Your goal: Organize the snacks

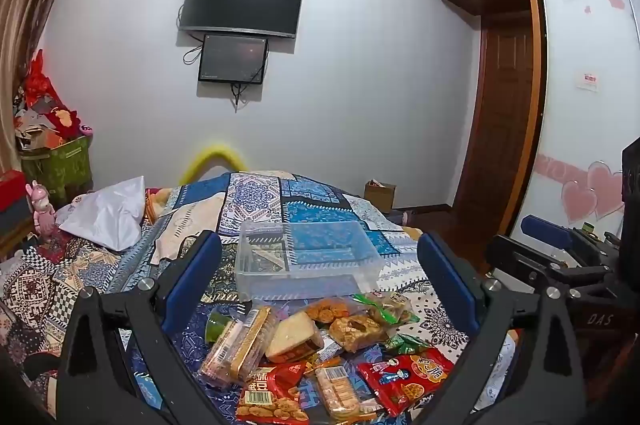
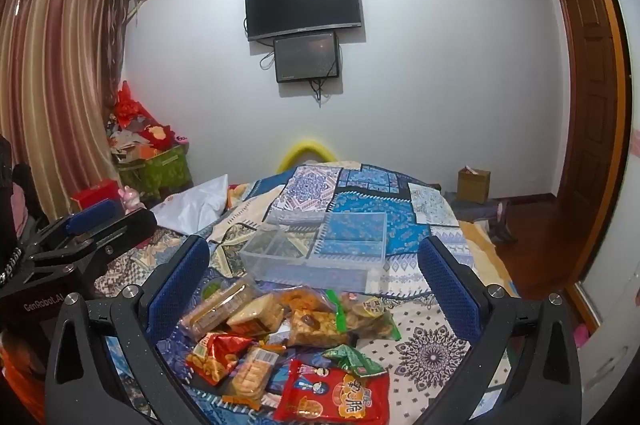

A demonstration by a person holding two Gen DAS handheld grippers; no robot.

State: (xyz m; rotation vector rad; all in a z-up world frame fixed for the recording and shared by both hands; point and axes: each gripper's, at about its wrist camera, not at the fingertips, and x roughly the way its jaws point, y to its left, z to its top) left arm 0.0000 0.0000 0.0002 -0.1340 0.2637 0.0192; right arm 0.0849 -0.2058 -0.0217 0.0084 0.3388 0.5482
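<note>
A heap of snack packets (image 1: 320, 349) (image 2: 288, 337) lies on the patterned bedspread just in front of both grippers. It includes a red packet (image 1: 404, 377) (image 2: 336, 393), wrapped biscuits (image 1: 236, 341) and a green-edged bag (image 2: 360, 317). Behind the heap stands a clear plastic box (image 1: 304, 285) (image 2: 312, 271) with dividers at its left end and nothing inside. My left gripper (image 1: 318, 239) is open, its blue pads wide on either side of the heap, gripping nothing. My right gripper (image 2: 313, 243) is open the same way, beside the left one.
A white plastic bag (image 1: 108, 213) lies on the bed at far left. The bed's right edge drops to a wooden floor (image 2: 532, 237) with a small cardboard box (image 2: 474, 185). A green box piled with red items (image 2: 156, 169) stands by the curtain.
</note>
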